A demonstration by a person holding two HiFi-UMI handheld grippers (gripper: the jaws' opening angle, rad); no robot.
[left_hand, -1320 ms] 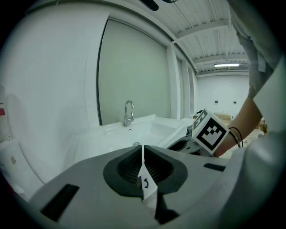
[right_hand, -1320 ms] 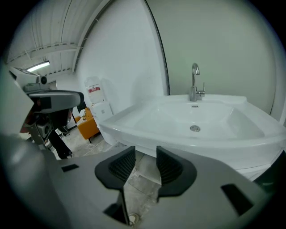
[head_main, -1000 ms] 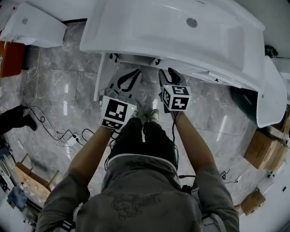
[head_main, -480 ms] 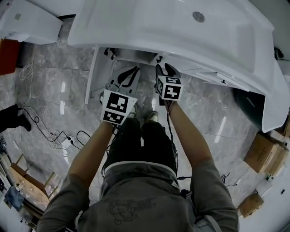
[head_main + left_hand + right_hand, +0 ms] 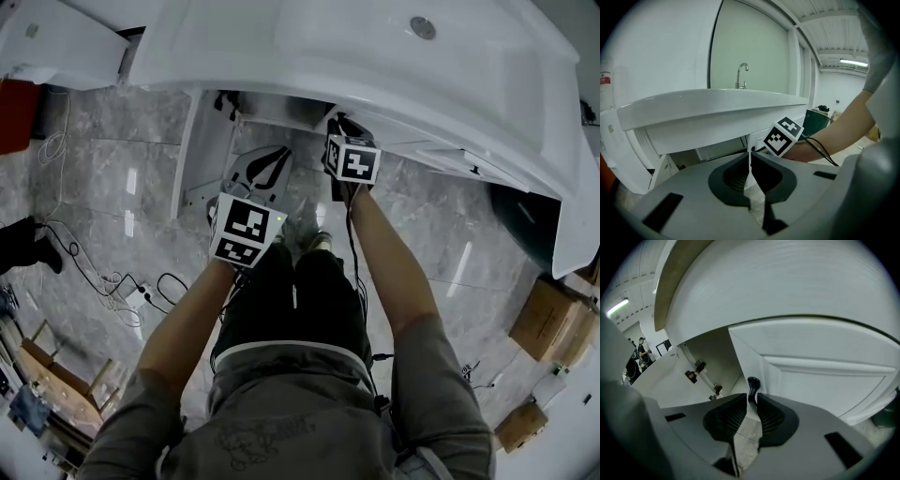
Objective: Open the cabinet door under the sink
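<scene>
At the far left the cabinet's left door point(image 5: 187, 150) hangs swung out over the grey marble floor point(image 5: 103, 178). My left gripper point(image 5: 750, 158) sits low in front of the opening under the sink point(image 5: 309, 47). Its jaws are pressed together at the tips with nothing between them. Past it I see the marker cube point(image 5: 783, 136) of my other tong and my forearm behind it. My right gripper point(image 5: 751, 399) is tucked under the basin's edge, up against the closed right door point(image 5: 820, 380). Its jaws are closing round that door's black knob point(image 5: 753, 384), which stands between the tips. The ribbed pads sit just beside its stem, not yet clamped. Two hinges point(image 5: 692, 374) show on the open side of the cabinet.
</scene>
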